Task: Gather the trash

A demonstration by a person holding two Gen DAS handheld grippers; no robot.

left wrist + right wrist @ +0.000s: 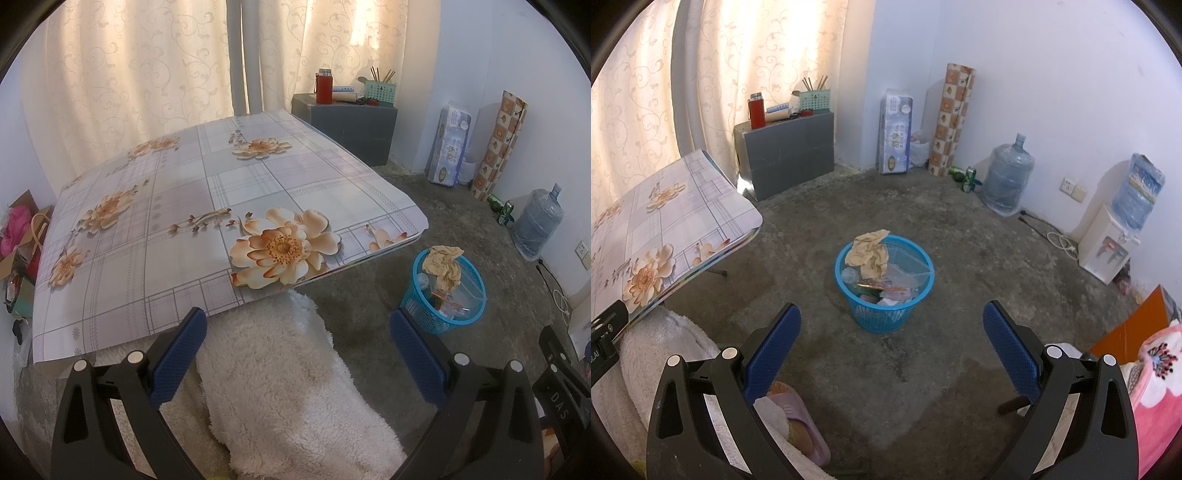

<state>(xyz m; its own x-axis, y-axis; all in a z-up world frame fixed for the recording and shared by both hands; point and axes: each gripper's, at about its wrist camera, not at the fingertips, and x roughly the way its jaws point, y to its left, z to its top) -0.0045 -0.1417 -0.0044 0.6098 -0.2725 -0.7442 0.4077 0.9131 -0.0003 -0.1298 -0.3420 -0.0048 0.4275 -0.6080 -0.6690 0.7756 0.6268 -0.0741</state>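
A: Trash first: a crumpled tan sheet of paper [868,254] sits on top of the load in the round blue plastic mesh basket [886,314], draped against its far-left rim. Under it I can make out a clear plastic container and some wrappers, nothing more exact than that.

B: Where does the basket stand?

A: On the bare concrete floor [960,240], just off the near right corner of the folding table with the flowered plaid oilcloth [184,221]. I see no litter on the tabletop in the left wrist view.

B: And the grippers?

A: Both are spread wide with nothing between the blue pads. The right gripper [892,332] looks straight at the basket, which lies dead ahead and slightly below, centred between its fingers. The left gripper [299,336] hangs over a white fleecy lap or cushion [280,387], with the basket off to its right, beyond its right finger.

B: So the right is nearer?

A: By my judgement, yes, and better lined up. The paper wad's long axis runs roughly from the far rim toward the camera, so pushing it down would call for a straight forward reach.
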